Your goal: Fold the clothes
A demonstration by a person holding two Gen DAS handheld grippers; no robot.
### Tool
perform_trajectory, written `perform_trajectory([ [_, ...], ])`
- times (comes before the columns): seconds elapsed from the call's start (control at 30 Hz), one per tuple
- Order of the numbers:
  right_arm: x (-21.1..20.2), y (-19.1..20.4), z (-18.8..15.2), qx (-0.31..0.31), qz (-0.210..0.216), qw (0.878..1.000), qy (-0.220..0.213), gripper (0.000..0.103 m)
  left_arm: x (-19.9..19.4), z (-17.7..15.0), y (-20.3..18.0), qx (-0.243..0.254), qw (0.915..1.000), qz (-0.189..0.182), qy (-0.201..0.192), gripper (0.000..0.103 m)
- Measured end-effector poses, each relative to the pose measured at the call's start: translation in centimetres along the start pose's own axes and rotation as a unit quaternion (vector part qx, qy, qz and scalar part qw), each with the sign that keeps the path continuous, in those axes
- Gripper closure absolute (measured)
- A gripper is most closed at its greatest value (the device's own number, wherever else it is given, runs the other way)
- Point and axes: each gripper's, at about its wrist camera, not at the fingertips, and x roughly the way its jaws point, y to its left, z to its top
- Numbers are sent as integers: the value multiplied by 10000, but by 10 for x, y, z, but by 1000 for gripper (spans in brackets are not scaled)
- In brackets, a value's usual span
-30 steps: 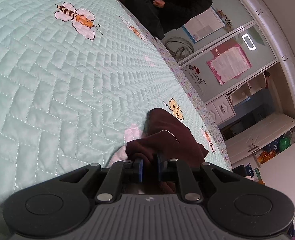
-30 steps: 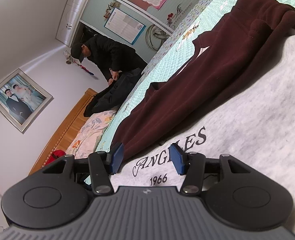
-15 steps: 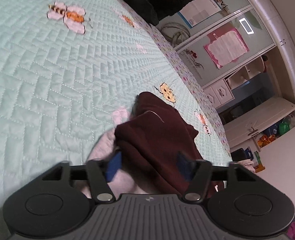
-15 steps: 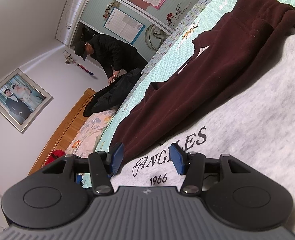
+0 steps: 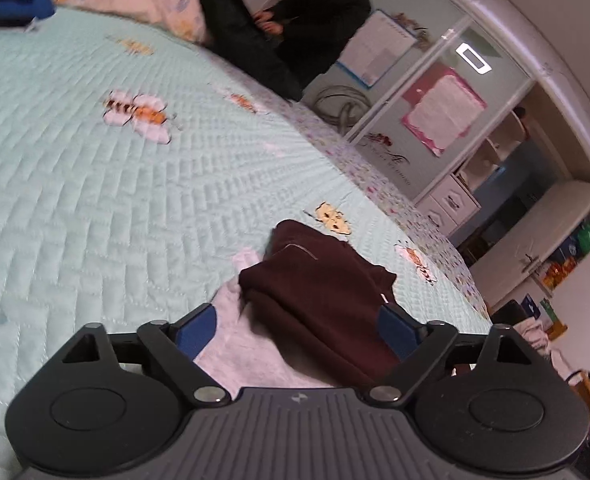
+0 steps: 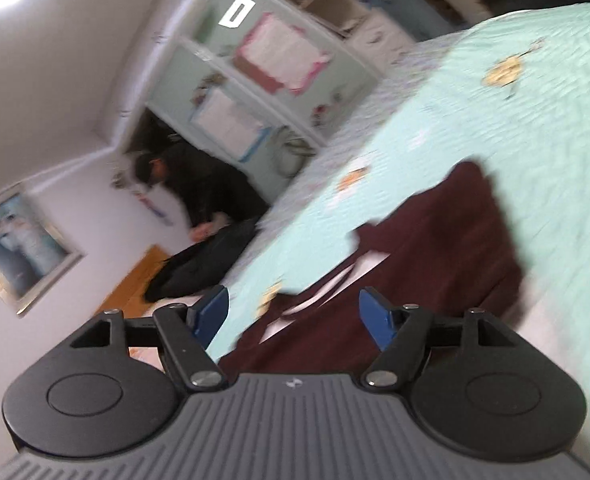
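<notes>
Left wrist view: the left gripper (image 5: 297, 330) hangs with its jaws spread wide and nothing in them, above a maroon sleeve (image 5: 323, 288) folded over a grey garment (image 5: 247, 354) on the mint quilted bedspread (image 5: 95, 200). A person in black (image 5: 319, 12) bends at 12 o'clock.

Right wrist view, blurred: the right gripper (image 6: 293, 318) gapes equally empty; the maroon sleeve (image 6: 435, 248) stretches toward 1 o'clock.
</notes>
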Motion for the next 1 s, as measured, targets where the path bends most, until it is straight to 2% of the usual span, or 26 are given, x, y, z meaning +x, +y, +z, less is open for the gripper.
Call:
perform_trajectory([
  [0.13,30,-10,30,-1042,-336,9930,437,29,2,-2,2,-67,9999,4,120,12],
  [0.27,61,4,35,-2399,-612,9633,1042,30,7,-5,2,-49,9998,24,215,12],
  [0.4,70,-10,44,-2404,-830,9613,1059,30,12,-8,2,-74,9994,26,344,11],
  [0.47,76,-18,46,-2359,-946,9593,1227,30,14,-9,3,-71,9993,33,355,11],
  [0.77,88,-29,52,-2221,-595,9577,1732,31,18,-10,3,-19,9991,33,425,8],
  [0.83,89,-26,52,-2321,-566,9539,1814,49,18,-10,2,-22,9991,30,422,7],
  [0.87,88,-21,51,-2454,-587,9501,1835,75,18,-10,2,-24,9991,29,421,7],
  [0.9,87,-18,50,-2524,-639,9480,1832,94,19,-11,3,-14,9991,28,420,7],
  [1.0,85,-8,47,-2735,-824,9410,1815,94,19,-11,3,5,9991,28,433,7],
])
